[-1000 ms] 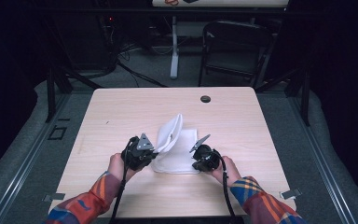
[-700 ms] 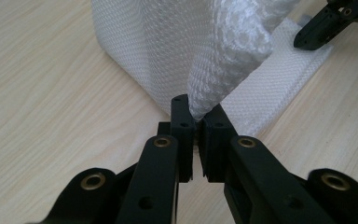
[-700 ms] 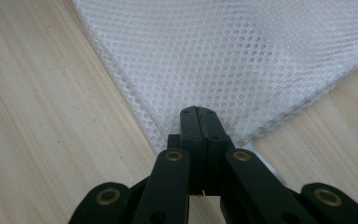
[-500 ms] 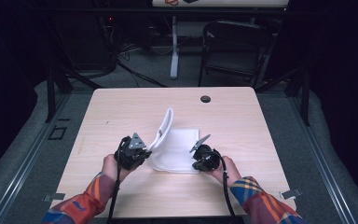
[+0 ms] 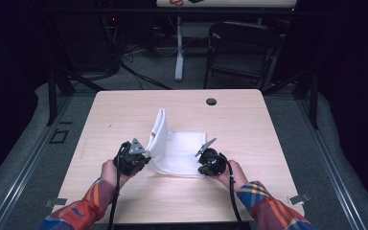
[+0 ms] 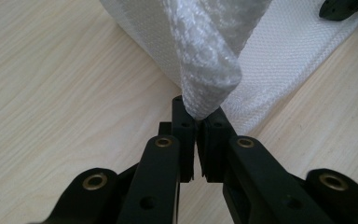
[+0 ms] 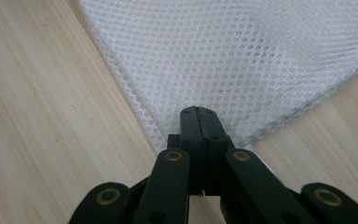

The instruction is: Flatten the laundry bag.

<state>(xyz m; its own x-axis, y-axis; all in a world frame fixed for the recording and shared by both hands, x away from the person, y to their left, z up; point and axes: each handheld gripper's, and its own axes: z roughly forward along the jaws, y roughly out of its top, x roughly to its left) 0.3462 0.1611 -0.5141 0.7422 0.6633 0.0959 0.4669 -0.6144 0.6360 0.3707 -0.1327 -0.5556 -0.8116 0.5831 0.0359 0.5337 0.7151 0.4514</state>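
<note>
Nearest the table's front edge, a corner of the white mesh cloth (image 5: 179,153) is being pinched between the clenched jaws of the left gripper (image 5: 143,160), and that corner is being held raised so a flap stands upright. The opposite near corner is being clamped flat against the wooden table (image 5: 124,110) by the right gripper (image 5: 202,160), jaws pressed together on it. Both hands are being kept low, forearms angled inward. Farther back, a dark round cap (image 5: 211,101) is lying.

the left tool (image 5: 146,158) has drawn its raised flap of the white cloth (image 5: 182,153) leftward and stood it upright.
</note>
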